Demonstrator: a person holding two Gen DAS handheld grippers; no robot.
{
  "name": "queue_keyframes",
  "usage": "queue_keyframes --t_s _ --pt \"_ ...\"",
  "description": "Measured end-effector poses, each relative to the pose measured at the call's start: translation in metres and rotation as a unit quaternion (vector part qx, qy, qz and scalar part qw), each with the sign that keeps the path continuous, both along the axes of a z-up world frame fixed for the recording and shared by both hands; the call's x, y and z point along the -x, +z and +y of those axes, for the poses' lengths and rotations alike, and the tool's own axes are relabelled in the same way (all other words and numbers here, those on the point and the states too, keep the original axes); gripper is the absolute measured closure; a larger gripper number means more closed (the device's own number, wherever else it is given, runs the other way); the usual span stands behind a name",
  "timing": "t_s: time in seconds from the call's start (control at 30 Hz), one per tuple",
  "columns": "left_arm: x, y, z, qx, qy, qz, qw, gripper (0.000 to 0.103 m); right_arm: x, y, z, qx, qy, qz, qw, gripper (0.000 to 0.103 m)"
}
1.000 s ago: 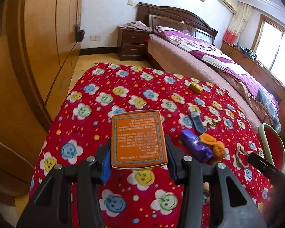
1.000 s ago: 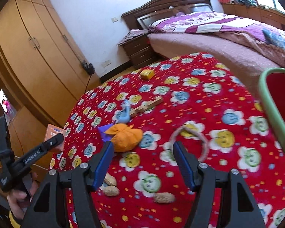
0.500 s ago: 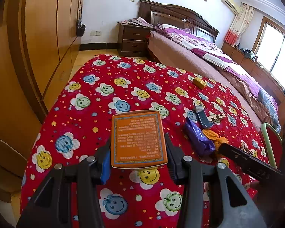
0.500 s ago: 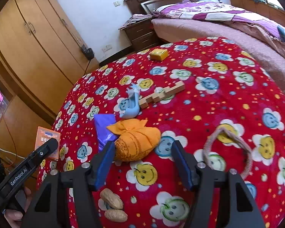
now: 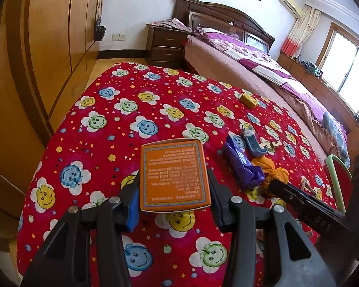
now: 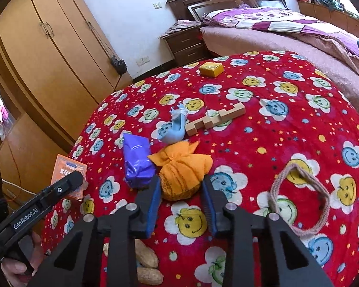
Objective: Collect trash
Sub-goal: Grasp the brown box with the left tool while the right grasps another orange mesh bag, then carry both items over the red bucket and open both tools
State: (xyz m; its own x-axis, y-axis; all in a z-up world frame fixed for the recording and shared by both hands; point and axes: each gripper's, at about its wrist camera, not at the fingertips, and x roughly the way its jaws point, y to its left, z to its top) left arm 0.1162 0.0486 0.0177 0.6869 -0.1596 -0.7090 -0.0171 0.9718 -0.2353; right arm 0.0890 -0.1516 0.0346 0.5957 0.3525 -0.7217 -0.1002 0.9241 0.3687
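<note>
My left gripper (image 5: 174,191) is shut on an orange printed box (image 5: 174,178) and holds it above the red flowered cloth (image 5: 131,110). It also shows at the left of the right wrist view (image 6: 67,184), with the box (image 6: 68,169) in it. My right gripper (image 6: 182,192) is open, its fingers on either side of a knotted orange cloth bundle (image 6: 182,169), close to its near end. A crumpled purple wrapper (image 6: 136,159) lies touching the bundle on its left. In the left wrist view the bundle (image 5: 274,172) and wrapper (image 5: 241,165) lie to the right.
A blue plastic hook (image 6: 176,129), a wooden puzzle piece (image 6: 215,118), a small yellow box (image 6: 210,68) and a rope ring (image 6: 299,198) lie on the cloth. Peanuts (image 6: 146,263) lie under my right gripper. A red bin with a green rim (image 5: 337,179) stands right. Wardrobe left, bed behind.
My right gripper has moved forward and down, so the orange bundle now sits between its fingers, which have narrowed. My left gripper has kept the box and turned slightly left.
</note>
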Motion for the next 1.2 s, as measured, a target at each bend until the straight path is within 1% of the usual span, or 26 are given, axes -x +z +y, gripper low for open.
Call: queue_keyframes --t_s 0.17,0.27,0.57,0.77,1.2 --pt "0.009 0.008 -0.002 0.011 0.002 -0.007 0.9999 0.055 0.016 0.012 -0.008 -0.020 -0.010 -0.015 1.000 0.068" --pt "0.013 0.012 -0.006 0.016 -0.005 -0.008 0.9998 0.055 0.029 0.023 -0.013 -0.029 -0.012 -0.029 0.999 0.068" --pt "0.033 0.035 -0.023 0.019 -0.029 -0.028 0.9990 0.055 0.064 0.056 -0.028 -0.027 -0.025 -0.069 0.997 0.068" --pt "0.050 0.053 -0.039 0.020 -0.053 -0.045 0.9974 0.055 0.085 0.072 -0.044 -0.023 -0.040 -0.092 0.995 0.068" --pt "0.091 0.088 -0.083 0.010 -0.109 -0.085 0.9904 0.055 0.137 0.102 -0.099 -0.024 -0.093 -0.145 0.985 0.068"
